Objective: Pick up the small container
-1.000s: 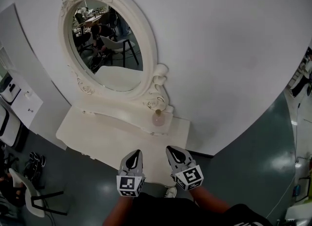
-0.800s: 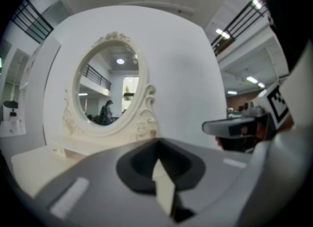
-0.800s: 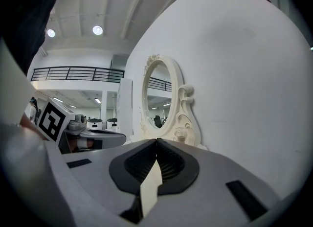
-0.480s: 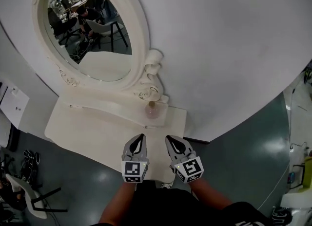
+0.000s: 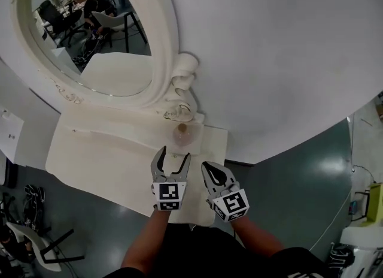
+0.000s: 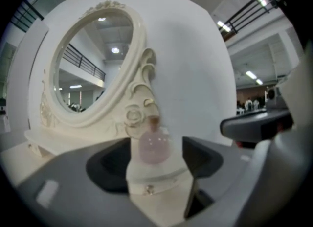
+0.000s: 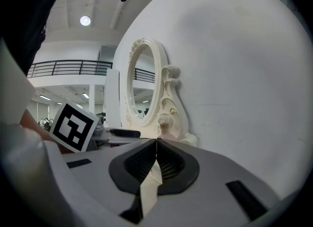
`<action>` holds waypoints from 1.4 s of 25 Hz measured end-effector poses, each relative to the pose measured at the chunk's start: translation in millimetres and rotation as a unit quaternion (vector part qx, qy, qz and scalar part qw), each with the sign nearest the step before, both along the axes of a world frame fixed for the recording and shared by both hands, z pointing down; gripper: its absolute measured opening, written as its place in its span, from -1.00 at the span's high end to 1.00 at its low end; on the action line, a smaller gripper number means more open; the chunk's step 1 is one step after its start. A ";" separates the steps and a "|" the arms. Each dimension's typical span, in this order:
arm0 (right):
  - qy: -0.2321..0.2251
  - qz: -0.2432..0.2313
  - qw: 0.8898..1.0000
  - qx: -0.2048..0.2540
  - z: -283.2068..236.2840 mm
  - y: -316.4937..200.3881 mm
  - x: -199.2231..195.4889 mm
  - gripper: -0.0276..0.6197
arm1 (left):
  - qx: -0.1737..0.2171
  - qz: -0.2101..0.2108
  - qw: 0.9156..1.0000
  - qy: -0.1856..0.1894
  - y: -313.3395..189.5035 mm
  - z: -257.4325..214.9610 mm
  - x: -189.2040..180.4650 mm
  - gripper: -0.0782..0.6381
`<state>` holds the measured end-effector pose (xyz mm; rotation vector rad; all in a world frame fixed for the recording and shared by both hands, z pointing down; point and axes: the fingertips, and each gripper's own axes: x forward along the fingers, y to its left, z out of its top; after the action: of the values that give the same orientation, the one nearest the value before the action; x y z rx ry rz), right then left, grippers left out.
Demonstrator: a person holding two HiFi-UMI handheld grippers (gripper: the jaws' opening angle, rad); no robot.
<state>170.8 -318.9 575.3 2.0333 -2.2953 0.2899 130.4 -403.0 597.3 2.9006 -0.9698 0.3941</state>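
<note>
The small container is a round pink bottle [image 5: 181, 132] with a cork top. It stands on a little raised drawer shelf [image 5: 197, 144] at the foot of the mirror frame. My left gripper [image 5: 174, 154] hovers over the tabletop just short of it. Its jaws are opening and nothing is between the pads. In the left gripper view the bottle [image 6: 154, 145] shows ahead, framed by the two dark jaws of the left gripper [image 6: 156, 167] but beyond them. To the right, my right gripper [image 5: 207, 168] is shut and empty. The right gripper view shows the right gripper [image 7: 156, 145] with its pads touching.
A cream vanity table [image 5: 102, 163] stands against the white wall and carries a large oval mirror [image 5: 90, 31] in an ornate frame [image 5: 179, 85]. Grey-green floor lies to the right and in front. A chair [image 5: 33, 244] stands on the floor at the lower left.
Both grippers have moved forward over the table toward the bottle. The left gripper's jaws were shut together and now stand apart. The view has shifted closer to the vanity.
</note>
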 end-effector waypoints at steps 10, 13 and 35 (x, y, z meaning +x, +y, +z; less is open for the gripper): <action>0.002 0.022 1.000 -0.009 20.7 -23.8 20.1 0.90 | -0.027 0.006 0.999 -0.039 -39.5 30.0 35.2 -0.33; 0.002 0.027 1.000 -0.011 24.0 -27.3 25.1 0.90 | -0.038 0.005 0.997 -0.060 -45.8 38.9 42.4 -0.34; -0.024 0.045 0.999 -0.010 31.9 -24.8 54.1 0.90 | -0.090 -0.025 0.983 -0.157 -67.5 61.9 69.1 -0.33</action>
<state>224.9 -343.7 607.2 2.1465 -2.2204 0.3691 199.4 -470.6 659.2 2.6939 -0.9829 0.9069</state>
